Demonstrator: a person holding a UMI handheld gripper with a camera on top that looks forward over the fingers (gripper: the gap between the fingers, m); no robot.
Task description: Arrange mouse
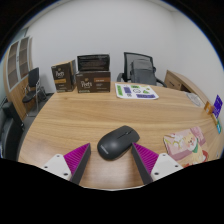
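- Wooden and oval, the counter (70, 125) fills most of the view, with white walls behind it and a window at the far left side.
- On the counter, just ahead of the fingers and roughly centred between them, lies a black mouse (118, 142), resting on the wood on its own.
- The hand-held gripper (112, 160) is spread wide; its pink-purple pads (77, 157) sit apart on either side and touch nothing.
- To the right of the mouse, beside the right finger, lies a mouse mat (192, 143) with a colourful printed picture.
- At the far edge of the counter stand two dark brown boxes (93, 75) with light lettering, and a flat printed sheet (137, 92) lies near them.
- A black office chair (142, 69) stands beyond the far edge; another chair (10, 128) sits at the left side.
- Nothing lies between the fingers and the mouse.
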